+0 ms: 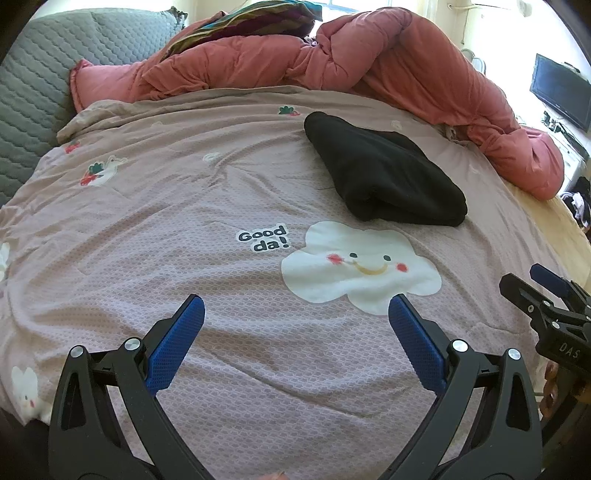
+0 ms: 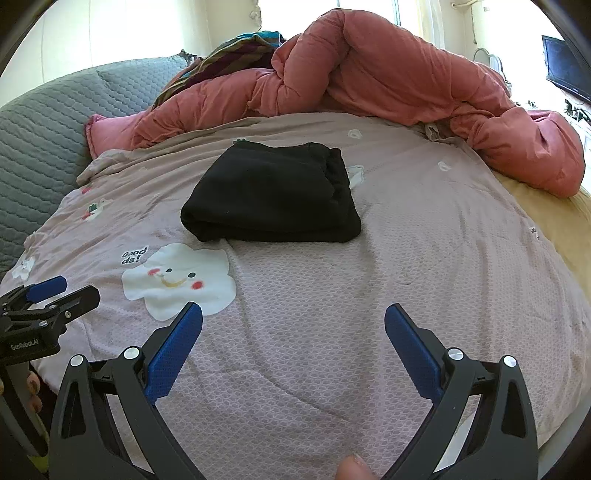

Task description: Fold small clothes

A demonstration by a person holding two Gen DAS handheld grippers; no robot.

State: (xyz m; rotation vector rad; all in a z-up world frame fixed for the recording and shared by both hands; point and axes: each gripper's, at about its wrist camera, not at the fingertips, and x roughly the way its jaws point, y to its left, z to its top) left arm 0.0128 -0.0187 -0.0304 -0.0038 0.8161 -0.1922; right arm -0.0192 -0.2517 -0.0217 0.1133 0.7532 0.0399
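A black garment (image 1: 384, 173) lies folded into a compact bundle on the pink patterned bed cover (image 1: 184, 206); it also shows in the right wrist view (image 2: 273, 195). My left gripper (image 1: 295, 306) is open and empty, well short of the garment, over the cover near the white cloud print (image 1: 358, 266). My right gripper (image 2: 293, 314) is open and empty, hovering over the cover (image 2: 424, 240) in front of the garment. Each gripper shows at the edge of the other's view: the right gripper (image 1: 535, 288) and the left gripper (image 2: 55, 291).
A bunched salmon-pink duvet (image 1: 406, 70) runs along the far side and right of the bed. A grey quilted headboard (image 1: 37, 92) stands at left. A striped cloth (image 1: 251, 18) lies behind the duvet. A dark TV screen (image 1: 561, 90) hangs at far right.
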